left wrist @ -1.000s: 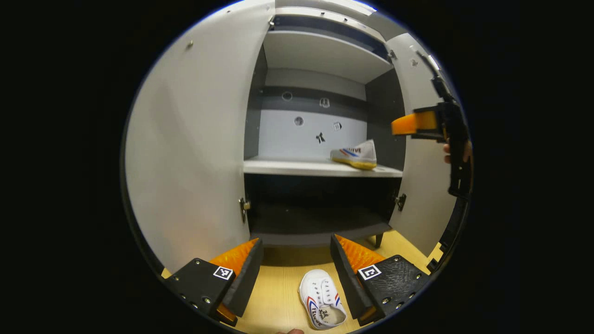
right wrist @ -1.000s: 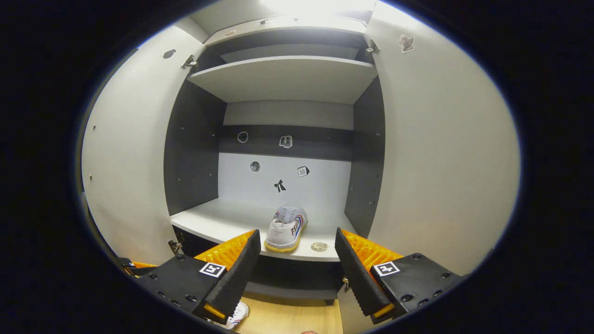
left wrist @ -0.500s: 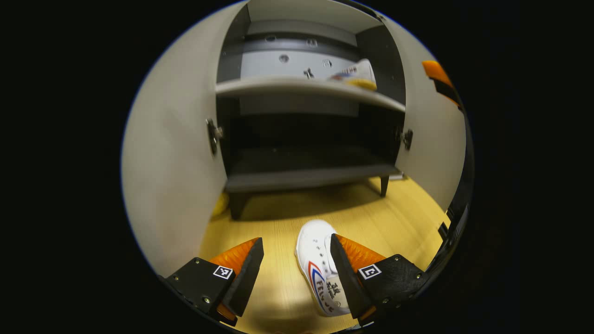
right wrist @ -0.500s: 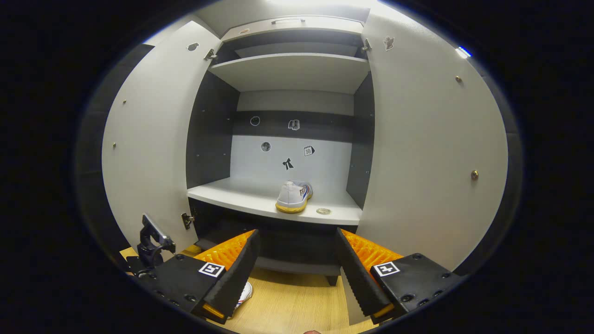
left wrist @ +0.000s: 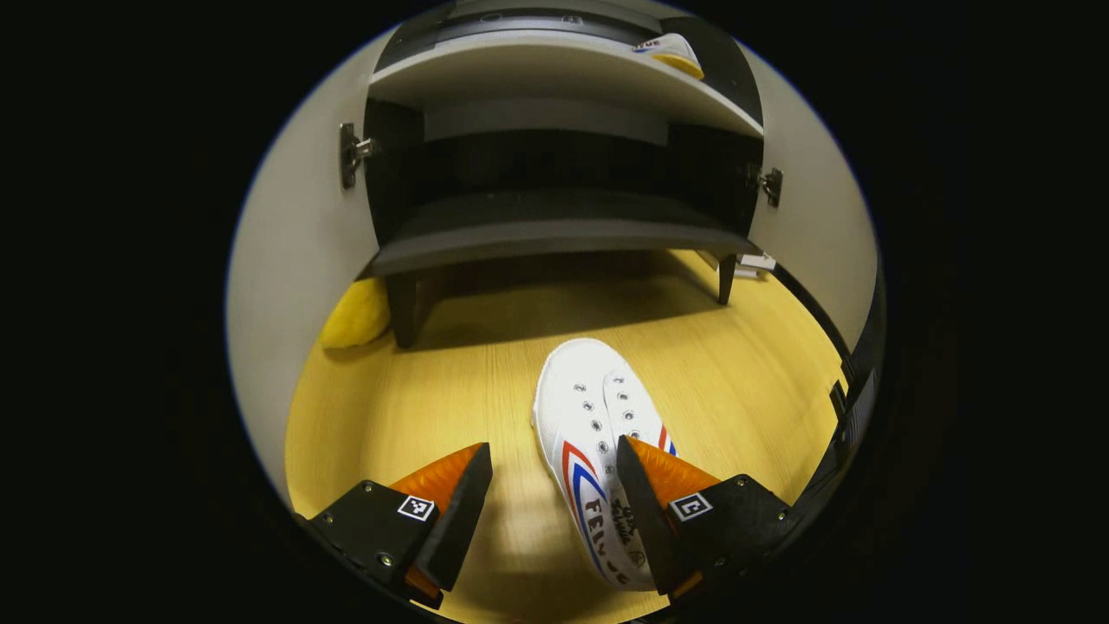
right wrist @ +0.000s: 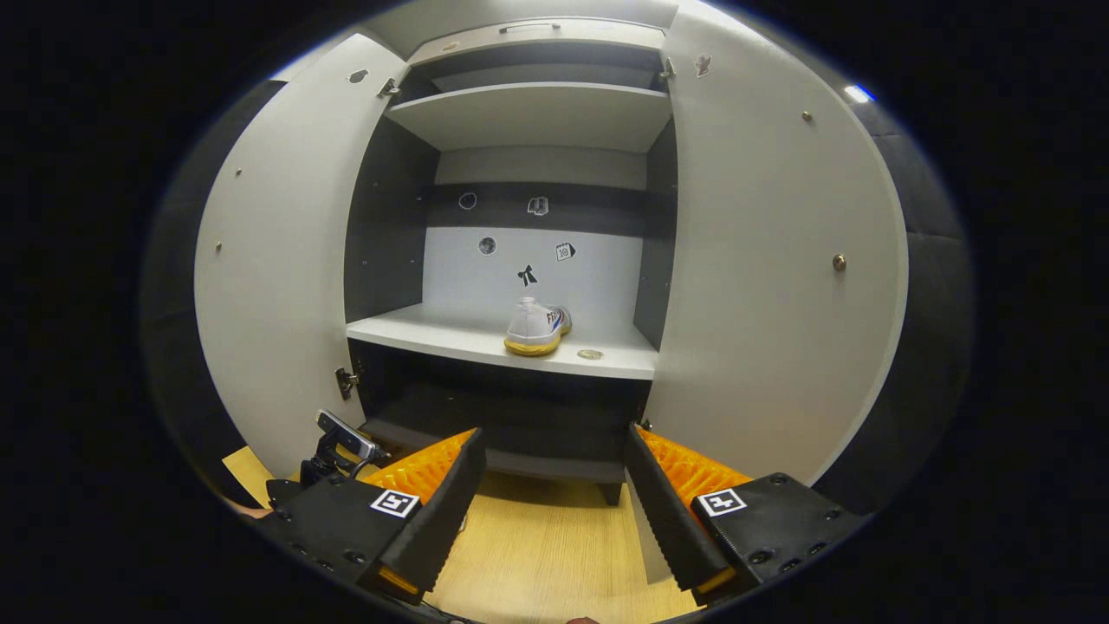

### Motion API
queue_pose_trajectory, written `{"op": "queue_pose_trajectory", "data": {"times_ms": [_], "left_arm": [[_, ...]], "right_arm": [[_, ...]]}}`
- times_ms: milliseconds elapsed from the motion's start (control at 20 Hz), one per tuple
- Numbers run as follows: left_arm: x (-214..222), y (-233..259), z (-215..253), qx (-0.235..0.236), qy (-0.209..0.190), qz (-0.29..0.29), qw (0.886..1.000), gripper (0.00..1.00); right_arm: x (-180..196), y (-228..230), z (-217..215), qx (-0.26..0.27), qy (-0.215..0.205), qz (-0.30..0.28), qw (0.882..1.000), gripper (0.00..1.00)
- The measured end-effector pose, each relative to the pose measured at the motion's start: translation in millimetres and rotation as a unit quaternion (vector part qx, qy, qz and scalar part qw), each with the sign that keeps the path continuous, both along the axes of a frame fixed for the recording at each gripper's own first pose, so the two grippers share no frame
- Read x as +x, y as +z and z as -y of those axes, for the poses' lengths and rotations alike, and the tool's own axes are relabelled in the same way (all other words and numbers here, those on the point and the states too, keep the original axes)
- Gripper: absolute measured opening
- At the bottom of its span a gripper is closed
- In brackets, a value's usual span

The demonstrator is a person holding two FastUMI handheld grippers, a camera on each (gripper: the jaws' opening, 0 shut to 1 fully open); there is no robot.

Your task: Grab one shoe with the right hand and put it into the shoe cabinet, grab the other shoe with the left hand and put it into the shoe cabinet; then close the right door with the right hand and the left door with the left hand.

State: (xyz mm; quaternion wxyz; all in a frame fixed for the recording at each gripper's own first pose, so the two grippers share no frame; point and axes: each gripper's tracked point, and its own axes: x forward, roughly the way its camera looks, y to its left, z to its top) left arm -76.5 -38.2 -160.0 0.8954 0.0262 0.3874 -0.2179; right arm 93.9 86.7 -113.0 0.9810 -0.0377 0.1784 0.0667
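Note:
A white shoe [left wrist: 598,451] with red and blue stripes lies on the wooden floor, toe toward the cabinet. My left gripper [left wrist: 554,511] hangs open just above it; its right finger covers the shoe's right side and its left finger stands over bare floor. The other white shoe [right wrist: 535,328] stands on the cabinet's middle shelf [right wrist: 433,334], its edge also in the left gripper view as the shelved shoe [left wrist: 667,54]. My right gripper [right wrist: 554,511] is open and holds nothing, in front of the cabinet. Both doors, the left door [right wrist: 269,277] and the right door [right wrist: 771,286], stand open.
A yellow object [left wrist: 355,316] lies on the floor by the cabinet's left leg. The dark bottom shelf [left wrist: 554,230] sits low above the wooden floor [left wrist: 433,390]. A small round object [right wrist: 590,354] rests on the middle shelf beside the shoe. The left gripper's body [right wrist: 338,446] shows at lower left.
My left gripper has tipped down and come closer to the floor shoe, which now reaches between its fingers. My right gripper has drawn back from the cabinet, leaving the shelved shoe farther off.

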Motion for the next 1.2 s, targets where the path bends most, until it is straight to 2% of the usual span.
{"op": "queue_pose_trajectory", "data": {"times_ms": [300, 400, 550, 700, 750, 850, 950, 1000, 1200], "left_arm": [[-6.5, -8.1, 5.9, -0.014, -0.001, -0.026, 1.0, 0.8], [-9.4, -7.0, 14.6, -0.018, -0.014, -0.027, 0.999, 0.69], [-11.3, -6.6, 18.1, 0.011, -0.028, -0.02, 0.999, 0.42], [-10.5, -6.8, 16.3, 0.028, -0.025, -0.038, 0.999, 0.39], [-7.7, -6.5, 14.5, 0.027, -0.018, -0.04, 0.999, 0.32], [-7.1, -2.8, 16.5, 0.012, -0.006, -0.043, 0.999, 0.13], [-1.6, 0.0, 17.4, 0.007, 0.013, -0.032, 0.999, 0.14], [-0.6, -0.7, 18.9, 0.005, 0.019, -0.028, 0.999, 0.0], [1.5, 6.5, 16.2, -0.006, 0.028, -0.025, 0.999, 0.0]], "right_arm": [[-4.8, -1.7, 0.8, 0.003, -0.001, -0.004, 1.0, 1.0], [-7.1, -3.4, -2.3, 0.008, 0.003, -0.007, 1.0, 1.0], [-12.2, -8.4, -3.4, 0.006, 0.008, -0.013, 1.0, 1.0], [-16.6, -10.5, -3.4, 0.009, 0.012, -0.018, 1.0, 1.0], [-17.2, -10.2, -2.4, 0.007, 0.013, -0.017, 1.0, 1.0], [-19.7, -6.9, 1.8, 0.004, 0.011, -0.013, 1.0, 1.0], [-21.2, -5.2, 5.2, 0.004, 0.009, -0.011, 1.0, 1.0], [-22.8, -4.6, 7.6, 0.003, 0.007, -0.01, 1.0, 1.0], [-27.1, -2.7, 17.0, 0.001, -0.001, -0.01, 1.0, 1.0]]}}
